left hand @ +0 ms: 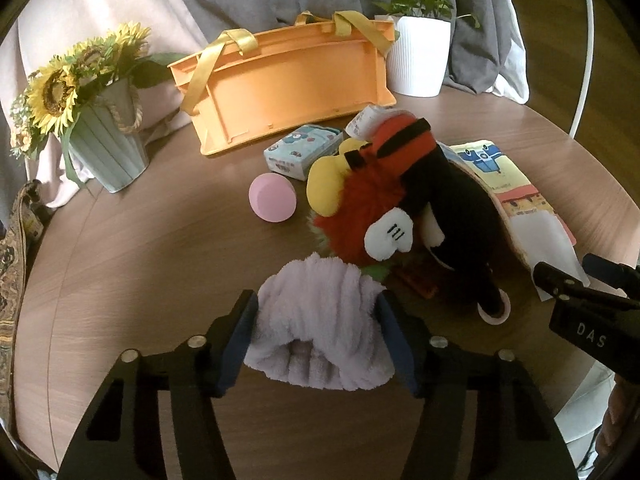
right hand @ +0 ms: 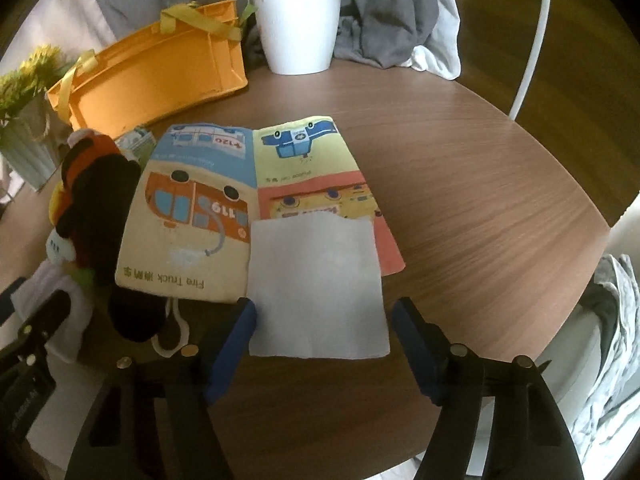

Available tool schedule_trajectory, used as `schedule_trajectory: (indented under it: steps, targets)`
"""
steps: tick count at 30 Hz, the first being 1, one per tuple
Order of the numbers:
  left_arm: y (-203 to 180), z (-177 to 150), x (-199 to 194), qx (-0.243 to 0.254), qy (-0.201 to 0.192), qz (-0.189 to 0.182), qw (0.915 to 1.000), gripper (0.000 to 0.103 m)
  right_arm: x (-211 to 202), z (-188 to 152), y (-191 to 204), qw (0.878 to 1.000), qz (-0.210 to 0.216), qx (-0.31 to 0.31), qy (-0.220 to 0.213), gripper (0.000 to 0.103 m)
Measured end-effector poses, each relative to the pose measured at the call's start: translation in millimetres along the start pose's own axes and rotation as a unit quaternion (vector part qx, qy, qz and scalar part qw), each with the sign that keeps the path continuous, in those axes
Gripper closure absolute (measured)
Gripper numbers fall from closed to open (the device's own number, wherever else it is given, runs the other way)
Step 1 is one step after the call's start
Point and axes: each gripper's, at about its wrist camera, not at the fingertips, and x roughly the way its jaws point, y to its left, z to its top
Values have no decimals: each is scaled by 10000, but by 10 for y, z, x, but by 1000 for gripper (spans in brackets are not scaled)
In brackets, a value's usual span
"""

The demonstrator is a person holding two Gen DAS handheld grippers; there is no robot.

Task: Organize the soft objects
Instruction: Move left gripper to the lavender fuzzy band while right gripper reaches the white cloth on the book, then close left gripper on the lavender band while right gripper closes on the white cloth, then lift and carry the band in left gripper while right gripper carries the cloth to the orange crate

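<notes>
Left wrist view: my left gripper (left hand: 318, 334) has its blue pads against both sides of a bunched lilac towel (left hand: 320, 320), which sits on the near part of the round wooden table (left hand: 140, 264); the jaws stand partly closed and pinch the cloth. Just beyond the towel lies a red, black and yellow plush toy (left hand: 404, 200). To its left are a pink ball (left hand: 273, 197) and a small tissue pack (left hand: 302, 152). An orange basket (left hand: 284, 88) with yellow handles lies tipped on its side at the far edge, between a sunflower pot (left hand: 106, 152) on the left and a white plant pot (left hand: 420, 56) on the right.

Right wrist view: my right gripper (right hand: 322, 340) stands fairly wide open. A white paper square (right hand: 318, 288) lies between the pads; the left pad is at its edge, the right pad is apart. The paper overlaps the near right corner of an open cloth book (right hand: 192, 216).
</notes>
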Motion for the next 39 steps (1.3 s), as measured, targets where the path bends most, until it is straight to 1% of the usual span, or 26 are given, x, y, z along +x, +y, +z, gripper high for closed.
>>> schedule_trajectory:
  steps: [1,2,4,5,6,7,9,10,11,12,16,17,20,27,33,39]
  targets:
    - [5,-7,-6,-17,0,6,10000,49,1,2,-3,10000,6,1,-11,31]
    - [4,-13,-14,-32,-11,10,10000,51,3,3,-2,10000,21,-16,-21,34]
    - [1,-17,-16,-45,-11,15,10000,53,-3,0,8,10000,49,-54,-35,40]
    - [0,-16,-17,-60,-7,14,10000,54,-13,-5,14,9999,67,-62,-52,45]
    - [-1,-16,-19,-72,-3,16,10000,54,-15,-9,22,9999,92,-88,-66,49]
    - [3,-13,-21,-89,0,15,10000,56,-20,-12,32,9998,105,-126,-70,51]
    - [0,-12,-26,-113,12,0,9999,58,-32,-6,49,9997,108,-190,-63,65]
    - [-2,-9,-30,-127,20,-19,9999,60,-38,-2,51,9997,139,-200,-48,68]
    - [-1,-7,-36,-143,30,-43,9999,62,-47,5,45,9997,177,-188,-19,75]
    - [-6,-5,-40,-155,33,-56,9999,63,-62,17,39,9996,221,-161,-9,81]
    - [-21,12,-69,-194,20,-150,9997,72,-163,59,15,9996,252,-109,-108,87]
    - [-27,17,-78,-203,17,-184,9996,74,-203,75,8,9995,262,-97,-164,89]
    - [-29,39,-105,-261,0,-244,9994,76,-316,123,19,9988,360,-163,-300,90]
    - [24,128,-230,-459,-105,-288,9985,77,-519,257,71,9964,538,-300,-583,91]
    - [100,264,-414,-625,-306,-242,9973,77,-643,400,144,9931,777,-441,-764,91]
    - [172,464,-628,-778,-606,-122,9951,77,-773,516,248,9880,1058,-615,-943,91]
